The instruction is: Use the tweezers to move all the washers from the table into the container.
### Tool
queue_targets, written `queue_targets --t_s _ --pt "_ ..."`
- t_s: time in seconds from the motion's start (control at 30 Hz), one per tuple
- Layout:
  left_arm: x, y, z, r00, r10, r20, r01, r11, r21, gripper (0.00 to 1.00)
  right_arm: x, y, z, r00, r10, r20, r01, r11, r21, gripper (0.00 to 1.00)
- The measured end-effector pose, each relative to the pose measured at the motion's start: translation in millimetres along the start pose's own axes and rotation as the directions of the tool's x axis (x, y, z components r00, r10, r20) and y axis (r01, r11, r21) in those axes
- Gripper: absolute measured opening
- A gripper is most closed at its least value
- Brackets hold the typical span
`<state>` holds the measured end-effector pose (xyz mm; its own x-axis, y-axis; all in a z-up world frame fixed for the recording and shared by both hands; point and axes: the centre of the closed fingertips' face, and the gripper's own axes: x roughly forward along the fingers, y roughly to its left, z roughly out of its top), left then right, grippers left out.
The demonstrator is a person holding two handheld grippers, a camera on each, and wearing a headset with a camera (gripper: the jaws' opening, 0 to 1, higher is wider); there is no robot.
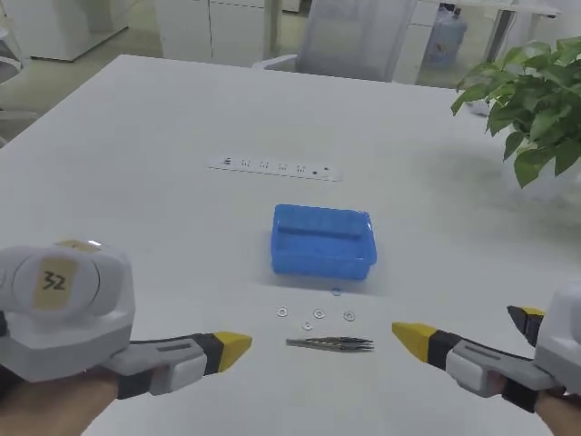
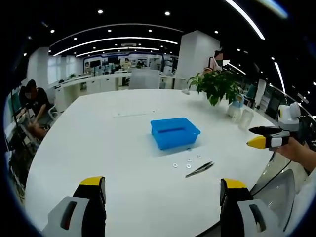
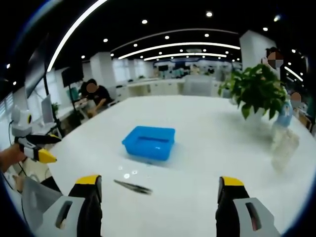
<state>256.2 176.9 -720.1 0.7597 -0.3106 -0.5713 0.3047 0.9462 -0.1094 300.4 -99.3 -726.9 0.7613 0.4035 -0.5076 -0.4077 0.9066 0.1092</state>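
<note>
The left tool [image 2: 162, 183] and right tool [image 3: 158, 181] are spread wide, empty, well short of the container [image 1: 322, 265]. The tweezers [image 1: 331, 343] lie in front of the container, washers [image 1: 315, 316] between. A careless grab could shove the flat tweezers and scatter washers.

Slim metal tweezers [image 1: 329, 342] are seen lying flat on the white table [image 1: 136, 136], ahead of the jaws of the left gripper [image 2: 163, 182] and the right gripper [image 3: 159, 181] and touched by neither. In the left gripper view they are placed toward the right-hand jaw, and in the right gripper view toward the left-hand jaw. Four small silver washers [image 1: 319, 314] are scattered just beyond the tweezers, apart from one another. A blue rectangular container [image 1: 323, 241], open-topped and upright, is set just past the washers, farthest from both pairs of jaws.
</note>
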Motion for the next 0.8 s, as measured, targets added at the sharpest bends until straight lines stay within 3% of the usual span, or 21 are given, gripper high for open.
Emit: queue_targets --t_s 0.8 --pt "18.8 -12.4 2.9 0.9977 -0.063 -0.025 0.065 0.994 0.082 0.94 10.6 4.8 1.4 0.9993 0.016 -0.033 -0.017 0.999 -0.042 0.95"
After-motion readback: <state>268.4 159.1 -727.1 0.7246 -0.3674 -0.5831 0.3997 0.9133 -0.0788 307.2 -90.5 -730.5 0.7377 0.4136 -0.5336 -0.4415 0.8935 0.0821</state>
